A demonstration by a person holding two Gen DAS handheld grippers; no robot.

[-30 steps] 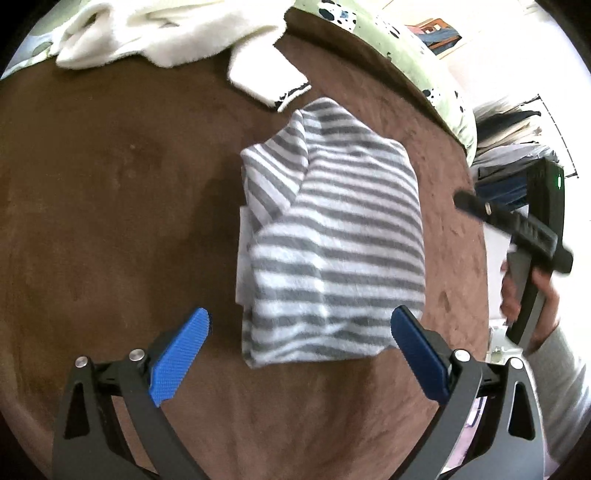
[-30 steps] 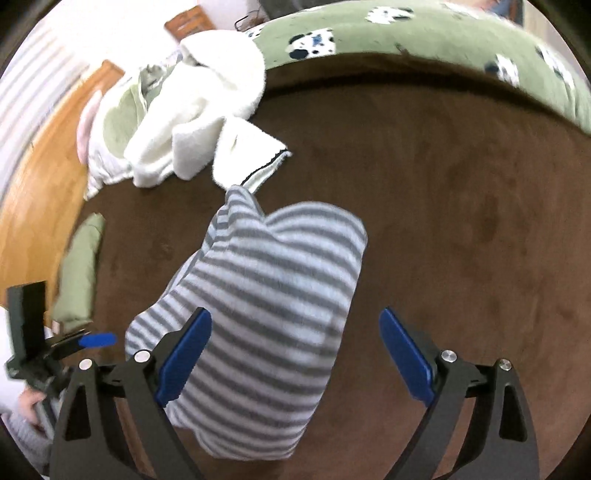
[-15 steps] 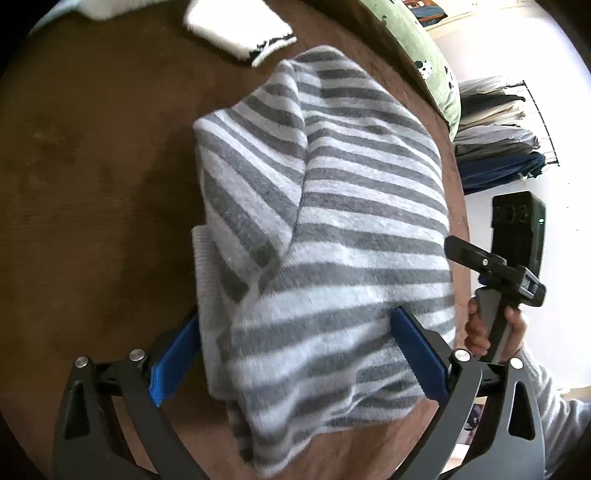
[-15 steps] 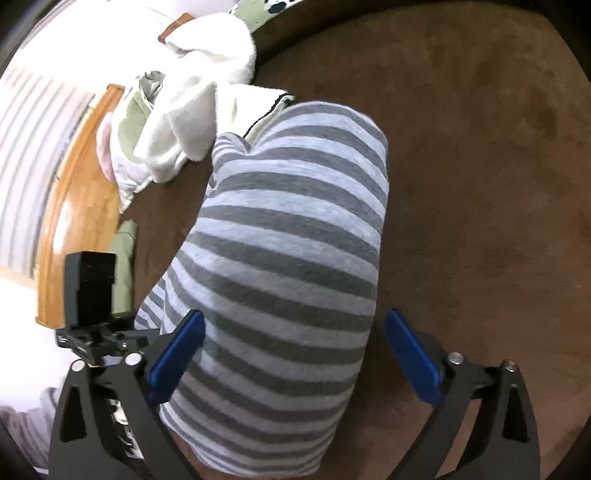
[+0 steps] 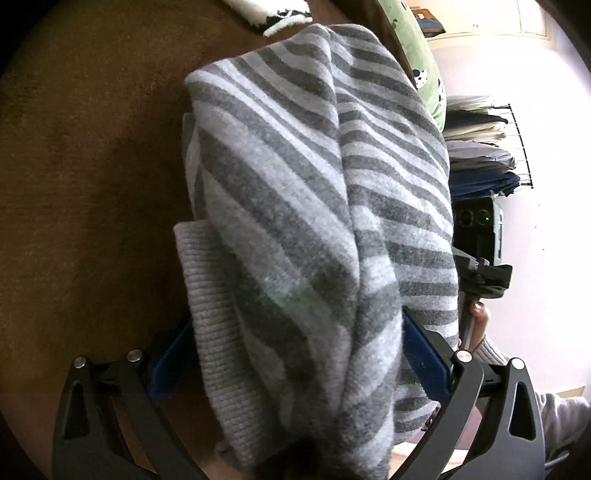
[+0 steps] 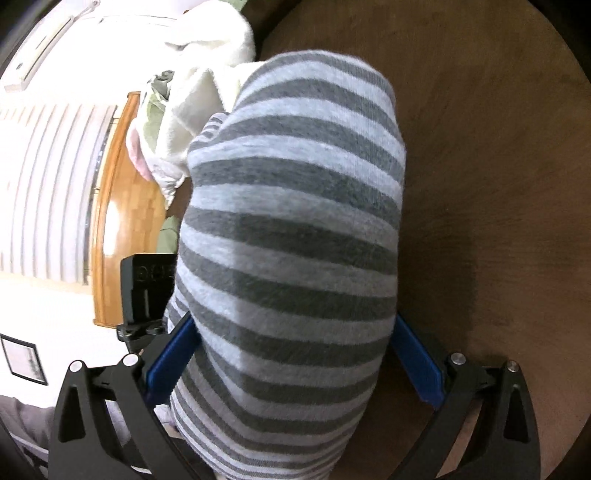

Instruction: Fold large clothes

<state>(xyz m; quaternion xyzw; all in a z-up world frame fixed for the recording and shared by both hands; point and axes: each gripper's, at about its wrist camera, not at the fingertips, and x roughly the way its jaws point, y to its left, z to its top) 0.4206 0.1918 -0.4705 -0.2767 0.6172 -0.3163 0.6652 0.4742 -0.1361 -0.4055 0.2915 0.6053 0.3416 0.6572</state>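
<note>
A folded grey-and-white striped sweater [image 5: 317,206] lies on the brown surface [image 5: 85,155] and fills both views; in the right wrist view it shows as a thick bundle [image 6: 295,236]. My left gripper [image 5: 295,354] has its blue pads wide apart around one end of the bundle, with the cloth bulging between them. My right gripper [image 6: 291,354] stands the same way around the opposite end. Both sets of jaws are still spread at full width; the cloth sits between them, and whether the pads press it I cannot tell.
A pile of white and pale green clothes [image 6: 192,107] lies beyond the sweater. A white cuffed garment [image 5: 269,14] lies at the far edge. A green patterned cushion [image 5: 421,55], a rack of stacked clothes [image 5: 480,155] and a wooden headboard [image 6: 125,214] border the brown surface.
Both grippers have moved in from either side onto the folded sweater. Its ends now sit between the pads and the bundle fills both views.
</note>
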